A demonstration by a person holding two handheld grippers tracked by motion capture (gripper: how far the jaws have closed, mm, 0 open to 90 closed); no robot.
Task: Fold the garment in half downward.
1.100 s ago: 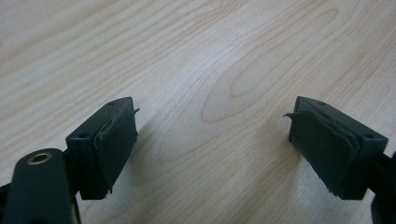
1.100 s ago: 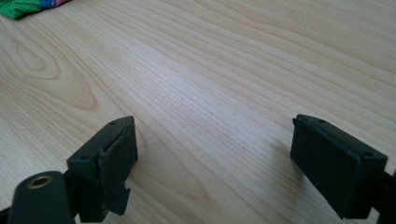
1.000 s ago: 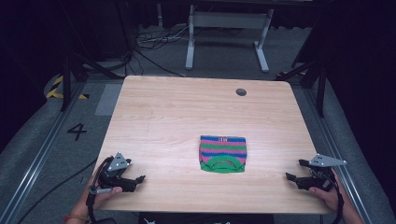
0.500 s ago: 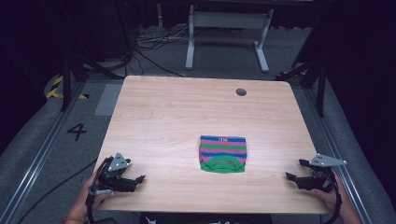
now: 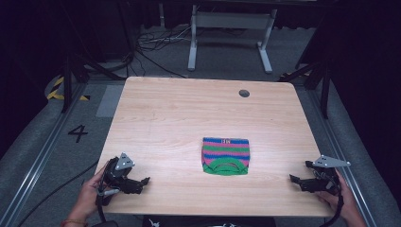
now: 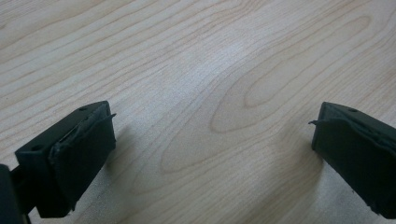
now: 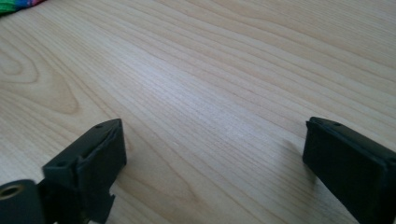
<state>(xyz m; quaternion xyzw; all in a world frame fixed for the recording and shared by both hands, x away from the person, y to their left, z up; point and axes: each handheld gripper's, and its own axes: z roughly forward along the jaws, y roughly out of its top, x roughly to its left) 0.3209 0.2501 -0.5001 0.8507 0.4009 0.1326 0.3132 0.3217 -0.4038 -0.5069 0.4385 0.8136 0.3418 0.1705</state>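
Black claws agape, low over table

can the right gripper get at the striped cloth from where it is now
Probably yes. The right gripper sits open at the table's near right edge, and bare wood lies between it and the folded striped cloth, with nothing in between.

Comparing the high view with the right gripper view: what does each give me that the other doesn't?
High view alone: the left gripper, the round hole near the table's far edge, the floor's painted 4. Right gripper view alone: the wide gap between its jaws over bare wood. Both: the right gripper, the striped cloth and the table.
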